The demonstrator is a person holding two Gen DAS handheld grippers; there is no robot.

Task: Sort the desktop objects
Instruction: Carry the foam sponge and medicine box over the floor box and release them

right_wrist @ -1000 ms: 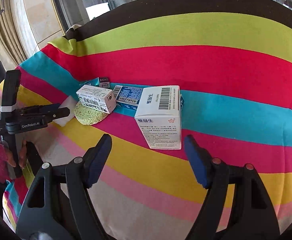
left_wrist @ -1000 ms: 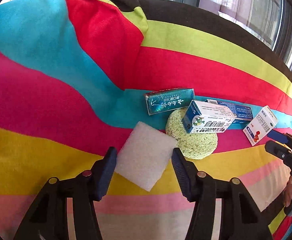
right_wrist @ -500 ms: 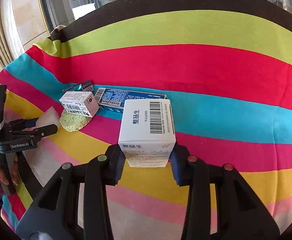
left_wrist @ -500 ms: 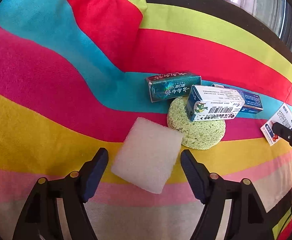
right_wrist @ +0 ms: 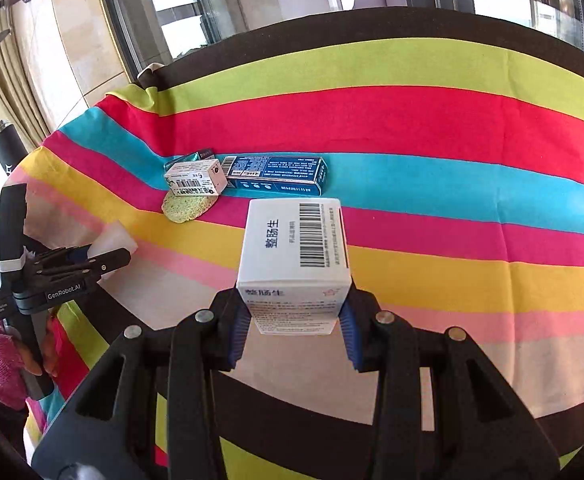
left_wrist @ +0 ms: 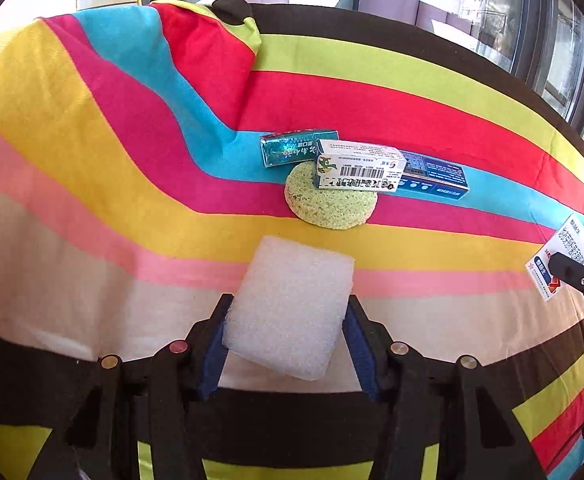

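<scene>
While the left claw (left_wrist: 288, 320) is closing on a porous white foam block (left_wrist: 290, 308) near the striped cloth's (left_wrist: 92, 152) front edge, the right claw (right_wrist: 293, 320) is clamped on a barcoded white carton (right_wrist: 295, 252) printed "整肠生", well clear of the round green sponge (left_wrist: 329, 208) and boxes behind.

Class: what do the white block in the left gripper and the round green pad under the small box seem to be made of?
White block: apparently soft foam, matte, with a fine bubbly texture. Round green pad: likely sponge or pressed fibre, with a rough, speckled, porous face; the exact material is unclear.
</scene>
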